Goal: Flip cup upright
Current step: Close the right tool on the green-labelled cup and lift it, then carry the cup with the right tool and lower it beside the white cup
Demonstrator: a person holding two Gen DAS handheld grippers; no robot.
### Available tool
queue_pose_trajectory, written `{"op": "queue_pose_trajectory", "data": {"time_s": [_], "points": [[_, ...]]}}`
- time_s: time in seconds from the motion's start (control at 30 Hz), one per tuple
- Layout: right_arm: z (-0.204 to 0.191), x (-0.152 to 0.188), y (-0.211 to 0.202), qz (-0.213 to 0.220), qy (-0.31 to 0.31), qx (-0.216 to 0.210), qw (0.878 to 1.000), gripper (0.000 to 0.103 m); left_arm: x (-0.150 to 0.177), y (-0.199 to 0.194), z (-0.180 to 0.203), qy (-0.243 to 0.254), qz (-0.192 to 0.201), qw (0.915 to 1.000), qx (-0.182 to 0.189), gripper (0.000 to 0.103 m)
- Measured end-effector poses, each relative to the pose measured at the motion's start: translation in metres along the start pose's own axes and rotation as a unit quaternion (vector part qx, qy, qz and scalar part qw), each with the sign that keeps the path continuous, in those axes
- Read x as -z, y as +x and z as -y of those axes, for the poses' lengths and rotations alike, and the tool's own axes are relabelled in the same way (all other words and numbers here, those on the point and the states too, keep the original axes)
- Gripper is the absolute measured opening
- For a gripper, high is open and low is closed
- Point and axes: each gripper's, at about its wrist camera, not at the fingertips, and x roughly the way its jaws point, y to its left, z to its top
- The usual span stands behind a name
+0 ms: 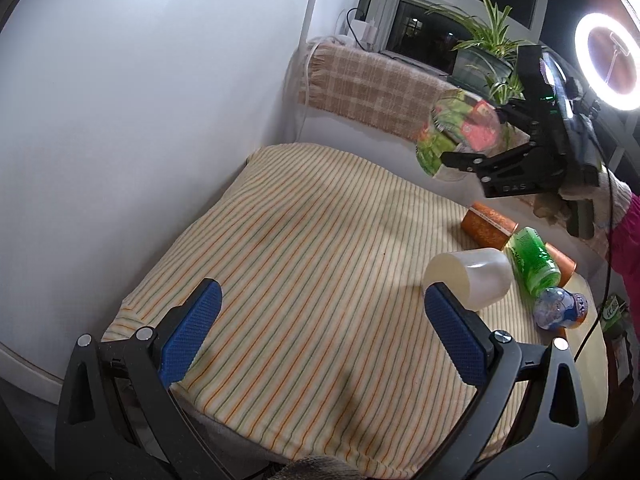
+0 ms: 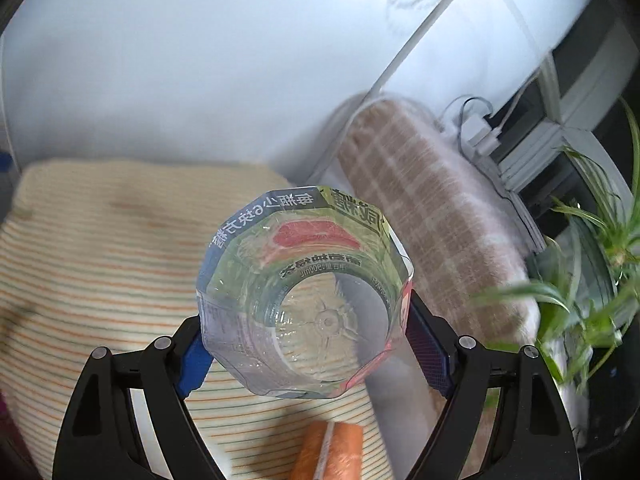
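A clear plastic cup (image 2: 306, 316) with a green-and-red label hangs tilted above the striped cloth (image 2: 80, 248).

The cloth (image 1: 320, 240) across the middle of the left wrist view is cream with thin orange and green stripes. The left gripper (image 1: 320, 332) at the bottom of that frame is black with textured blue pads (image 1: 192, 332). At upper right the black right gripper (image 1: 472, 136) carries a clear cup (image 1: 460, 132) wrapped in a green label with a red-pink patch; in the right wrist view the cup (image 2: 304, 300) also shows white lettering on green and blue.

At lower right of the left wrist frame lie a translucent white cup (image 1: 472, 276), a bright green can (image 1: 534, 260), a speckled orange tube (image 1: 488, 226) and a blue-and-orange bottle (image 1: 560, 308). The blanket (image 1: 372, 84) at upper centre is beige-and-white plaid, the plant (image 1: 492, 36) green, the sleeve (image 1: 626, 240) magenta.
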Motion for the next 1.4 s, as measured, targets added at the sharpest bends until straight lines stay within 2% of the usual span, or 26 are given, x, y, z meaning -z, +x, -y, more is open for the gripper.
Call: {"op": "queue_pose_trajectory", "data": {"time_s": [0.17,0.3,0.53,0.6,0.73,0.9,1.1,1.4], "points": [[0.001,0.013,-0.046,0.047,0.071,-0.002,0.996,0.084,0.005,-0.010,0.005,0.006,0.006,0.9999,0.010,0.103],[0.004,0.029,-0.083,0.079,0.137,-0.013,0.987,0.084,0.010,-0.017,0.016,0.017,0.008,0.9995,0.023,0.103],[-0.017,0.075,-0.147,0.092,0.231,-0.046,0.968,0.084,0.019,-0.024,0.043,0.046,0.007,0.9973,0.057,0.103],[-0.020,0.091,-0.156,0.089,0.269,-0.060,0.957,0.084,0.023,-0.026,0.051,0.055,0.007,0.9963,0.066,0.103],[-0.031,0.130,-0.176,0.076,0.355,-0.100,0.927,0.084,0.030,-0.025,0.067,0.068,-0.002,0.9942,0.083,0.103],[-0.050,0.170,-0.197,0.056,0.419,-0.111,0.900,0.084,0.037,-0.025,0.082,0.083,-0.011,0.9917,0.097,0.103],[-0.058,0.214,-0.175,0.007,0.504,-0.152,0.850,0.084,0.041,-0.026,0.090,0.089,-0.015,0.9906,0.104,0.103],[-0.061,0.233,-0.119,-0.042,0.537,-0.195,0.820,0.084,0.043,-0.027,0.085,0.085,-0.018,0.9917,0.094,0.103]]}}
